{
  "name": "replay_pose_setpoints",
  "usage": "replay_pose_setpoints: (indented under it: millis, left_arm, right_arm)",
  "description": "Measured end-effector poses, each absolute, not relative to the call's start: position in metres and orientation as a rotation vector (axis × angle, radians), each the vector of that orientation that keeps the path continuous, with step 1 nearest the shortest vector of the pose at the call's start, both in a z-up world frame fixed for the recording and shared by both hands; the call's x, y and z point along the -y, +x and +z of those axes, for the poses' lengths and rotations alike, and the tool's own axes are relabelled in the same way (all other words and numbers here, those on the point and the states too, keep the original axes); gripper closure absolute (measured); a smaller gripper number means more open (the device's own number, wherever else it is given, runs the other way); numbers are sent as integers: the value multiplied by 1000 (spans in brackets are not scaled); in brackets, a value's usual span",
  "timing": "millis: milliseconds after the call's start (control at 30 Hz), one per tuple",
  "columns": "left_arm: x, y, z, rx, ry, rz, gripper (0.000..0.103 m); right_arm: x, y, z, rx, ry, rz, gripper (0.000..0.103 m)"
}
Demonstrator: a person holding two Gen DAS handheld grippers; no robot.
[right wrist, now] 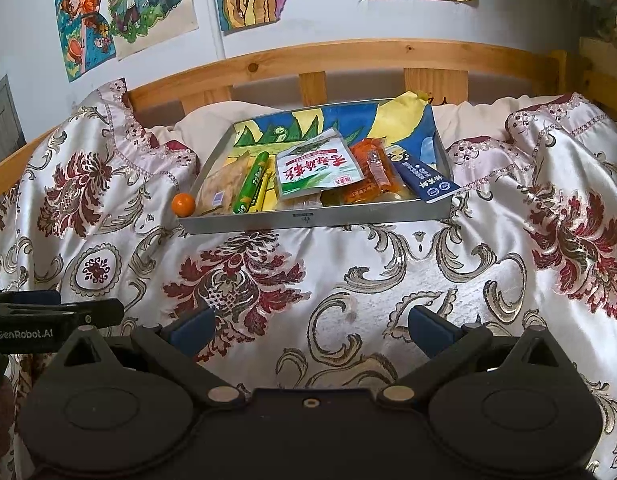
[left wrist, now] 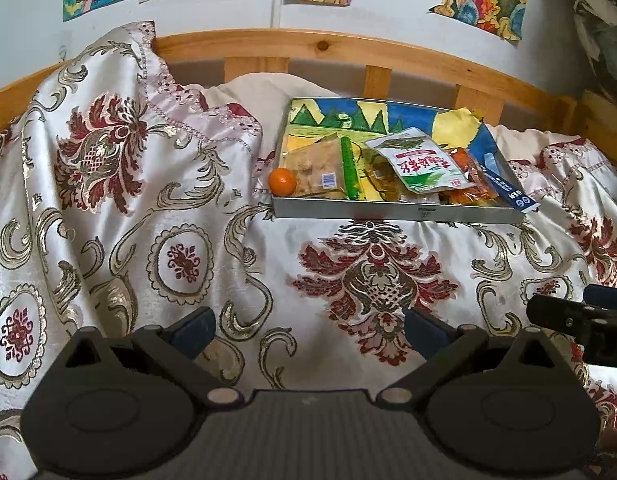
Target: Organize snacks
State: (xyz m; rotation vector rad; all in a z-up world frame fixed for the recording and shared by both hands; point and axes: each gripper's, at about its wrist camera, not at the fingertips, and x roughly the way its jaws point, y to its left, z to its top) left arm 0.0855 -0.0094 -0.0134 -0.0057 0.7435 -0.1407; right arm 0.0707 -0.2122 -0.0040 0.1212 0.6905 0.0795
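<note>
1. A bed covered by a shiny cream bedspread (left wrist: 180,208) with dark red flower motifs and gold scrolls fills the scene. A wooden bed rail (left wrist: 308,46) runs along the far side, and colourful drawings (right wrist: 124,8) are stuck on the pale wall above it.
2. The left gripper (left wrist: 308,330) hovers above the bedspread with its two blue-padded fingers spread wide apart and nothing between them.
3. The right gripper (right wrist: 310,330) hovers just beside the left one, also spread wide and holding nothing.
4. A shallow metal tray (left wrist: 388,213) lies on the bedspread ahead of both grippers, well apart from them. It is ahead and slightly right of the left gripper, and straight ahead of the right gripper.
5. A painted landscape sheet (right wrist: 328,120) lines the tray's floor.
6. Inside the tray the snacks lie in a loose heap: a clear packet of pale pieces (left wrist: 316,164), a green sausage stick (right wrist: 250,182), a white and green pouch (right wrist: 316,166) with red lettering, orange-red packets (right wrist: 368,178), and a dark blue box (right wrist: 424,180) resting on the tray's right corner.
7. A small orange fruit (left wrist: 282,181) sits on the bedspread outside the tray, touching its left near corner.
</note>
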Motion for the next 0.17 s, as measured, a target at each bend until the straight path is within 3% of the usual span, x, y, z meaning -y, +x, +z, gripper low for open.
replay_pose_setpoints:
  millis: [167]
  left_arm:
    - [10,86,-14,-749,1,-140,1]
  right_arm:
    - [213,71,-6,-699,128,76,1]
